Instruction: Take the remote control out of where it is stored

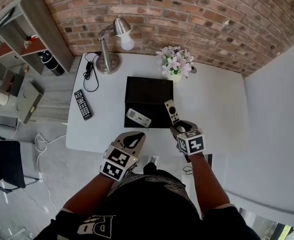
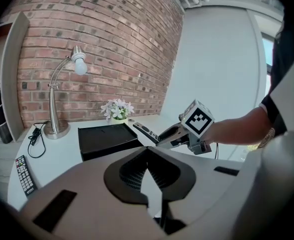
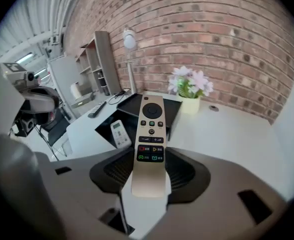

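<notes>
A slim gold remote (image 1: 171, 111) with a round pad and coloured buttons is clamped by its lower end in my right gripper (image 1: 177, 127). It is lifted above the front right corner of the open black box (image 1: 148, 91). In the right gripper view the gold remote (image 3: 151, 129) points away from me between the pads (image 3: 187, 171). A small white remote (image 1: 138, 117) lies inside the box at its front left. My left gripper (image 1: 134, 135) hovers near the table's front edge, shut and holding nothing. The left gripper view shows the right gripper (image 2: 174, 136) holding the gold remote (image 2: 146, 132).
A black remote (image 1: 83, 104) lies on the white table (image 1: 217, 104) at the left, next to a black cable (image 1: 89, 71). A desk lamp (image 1: 109, 44) and a pot of flowers (image 1: 174, 61) stand at the back by the brick wall. A shelf unit (image 1: 27, 39) stands further left.
</notes>
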Motion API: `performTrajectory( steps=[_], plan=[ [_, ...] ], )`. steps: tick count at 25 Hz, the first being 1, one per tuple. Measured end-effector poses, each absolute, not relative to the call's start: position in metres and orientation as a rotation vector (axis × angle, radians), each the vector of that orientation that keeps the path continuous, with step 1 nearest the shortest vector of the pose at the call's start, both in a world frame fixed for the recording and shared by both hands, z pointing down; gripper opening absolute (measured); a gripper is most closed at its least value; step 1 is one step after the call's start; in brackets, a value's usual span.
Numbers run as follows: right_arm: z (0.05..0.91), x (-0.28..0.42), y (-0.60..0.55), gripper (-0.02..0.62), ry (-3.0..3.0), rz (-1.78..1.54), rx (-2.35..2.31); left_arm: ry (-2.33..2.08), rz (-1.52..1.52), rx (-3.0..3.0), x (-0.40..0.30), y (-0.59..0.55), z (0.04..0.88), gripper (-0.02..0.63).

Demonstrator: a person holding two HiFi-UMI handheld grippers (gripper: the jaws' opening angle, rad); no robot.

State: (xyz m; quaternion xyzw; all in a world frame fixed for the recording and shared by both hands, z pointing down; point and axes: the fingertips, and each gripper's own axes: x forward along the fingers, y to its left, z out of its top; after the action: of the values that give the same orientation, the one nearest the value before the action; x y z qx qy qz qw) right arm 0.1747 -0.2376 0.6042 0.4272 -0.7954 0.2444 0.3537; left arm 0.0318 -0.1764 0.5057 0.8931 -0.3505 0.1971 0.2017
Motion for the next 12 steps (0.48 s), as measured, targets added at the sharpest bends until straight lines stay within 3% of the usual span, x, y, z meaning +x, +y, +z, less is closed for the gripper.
performTrajectory(
  steps=[12],
  plan=[
    [0.681,0.302,-0.234,0.196,-1.733,0.907,1.386,-0.944,0.572,2.54,0.061,-0.176,0.499,0.006]
  ],
)
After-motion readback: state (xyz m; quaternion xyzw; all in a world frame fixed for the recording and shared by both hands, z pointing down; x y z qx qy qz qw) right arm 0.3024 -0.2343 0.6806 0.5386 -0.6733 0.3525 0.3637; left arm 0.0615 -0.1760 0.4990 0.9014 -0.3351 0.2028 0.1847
